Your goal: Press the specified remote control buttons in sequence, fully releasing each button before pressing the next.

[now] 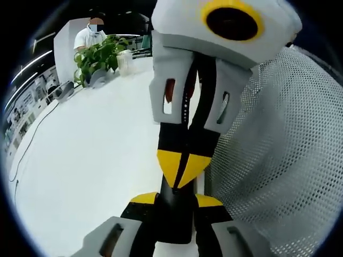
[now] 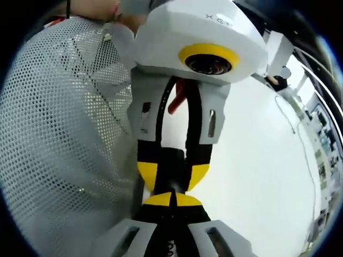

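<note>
1. Left gripper (image 1: 177, 199): its jaws are closed on the sides of the remote (image 1: 174, 219). In the right gripper view the same gripper (image 2: 172, 174) comes down from the top, with its yellow tips on either side of the dark body.
2. Right gripper (image 2: 171, 199): the jaws are brought together, and the yellow tips meet in a point that touches the end of the remote (image 2: 171, 159). In the left gripper view it (image 1: 182, 168) enters from above, with the tips forming a closed V against the remote.
3. Remote: black and held in the air between the two grippers. Only a narrow strip shows between the jaws. Its buttons are hidden, so I cannot tell which one is being touched.
4. Mesh (image 1: 289, 160): a pale perforated sheet just beside the grippers and cut off at the frame edge. I cannot tell what it belongs to.
5. Table (image 1: 91, 155): white, lying behind the grippers. A thin cable (image 1: 32, 139) runs along its far side.
6. Plant (image 1: 99, 56): green leaves at the far end of the table, with a seated person (image 1: 90, 36) behind them, small and indistinct.
</note>
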The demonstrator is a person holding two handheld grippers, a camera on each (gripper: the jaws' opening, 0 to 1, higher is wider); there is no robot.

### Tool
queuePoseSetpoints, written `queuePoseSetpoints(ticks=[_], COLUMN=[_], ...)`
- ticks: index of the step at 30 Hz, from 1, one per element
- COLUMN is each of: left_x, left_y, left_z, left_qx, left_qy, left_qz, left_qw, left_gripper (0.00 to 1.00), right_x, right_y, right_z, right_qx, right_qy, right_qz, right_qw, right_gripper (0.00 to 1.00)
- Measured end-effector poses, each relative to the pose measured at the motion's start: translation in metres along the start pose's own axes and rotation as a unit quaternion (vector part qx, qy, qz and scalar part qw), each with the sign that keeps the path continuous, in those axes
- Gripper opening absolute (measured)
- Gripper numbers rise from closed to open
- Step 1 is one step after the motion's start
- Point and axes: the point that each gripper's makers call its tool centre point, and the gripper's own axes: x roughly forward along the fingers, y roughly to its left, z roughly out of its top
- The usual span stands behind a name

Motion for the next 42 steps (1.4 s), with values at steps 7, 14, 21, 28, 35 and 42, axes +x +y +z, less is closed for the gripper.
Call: queuePoseSetpoints(ticks=[7,14,21,28,35,42], left_x=[-0.0005,-0.0010,-0.0012,-0.0008,-0.0010,-0.0009], left_y=[0.0022,0.0031,0.0029,0.0032,0.0027,0.0026], left_z=[-0.0003,-0.0009,-0.0007,-0.0011,-0.0003,0.0000], left_qx=[-0.002,-0.002,-0.002,-0.001,-0.003,-0.004], left_qy=[0.001,0.002,0.002,0.001,0.001,0.001], left_qz=[0.006,0.008,0.010,0.010,0.012,0.013], left_qw=[1.0000,1.0000,0.9999,0.9999,0.9999,0.9999], left_gripper=[0.25,0.25,0.25,0.25,0.25,0.25], right_x=[0.0016,0.0008,0.0003,-0.0004,-0.0024,-0.0055], right_y=[-0.0026,-0.0051,-0.0054,-0.0051,-0.0048,-0.0035], right_z=[0.0010,0.0020,0.0020,0.0021,0.0000,-0.0061], right_qx=[-0.019,0.032,0.056,0.049,0.049,0.082], right_qy=[0.004,-0.017,-0.032,-0.034,-0.031,-0.035], right_qz=[-0.012,-0.007,0.005,0.010,0.011,0.020], right_qw=[0.9997,0.9993,0.9979,0.9982,0.9982,0.9959], right_gripper=[0.00,0.00,0.00,0.00,0.03,0.15])
